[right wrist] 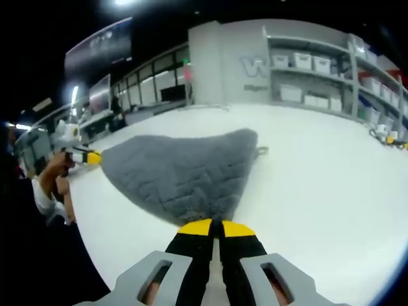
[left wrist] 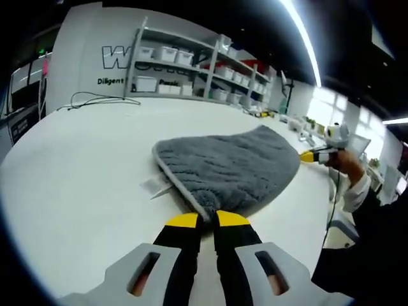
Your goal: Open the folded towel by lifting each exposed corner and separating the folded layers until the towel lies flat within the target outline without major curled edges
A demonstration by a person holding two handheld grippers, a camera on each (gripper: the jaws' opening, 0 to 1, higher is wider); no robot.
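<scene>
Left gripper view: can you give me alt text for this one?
The left gripper, jaws closed, pinches the near corner of a grey towel on a white table. At the towel's far corner, the right gripper grips it, held by a person's hand.

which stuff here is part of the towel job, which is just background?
Job:
grey towel
left tool, shut on a towel corner
right tool, shut on another corner
white table

Lying about:
shelves with bins
black cable
</scene>
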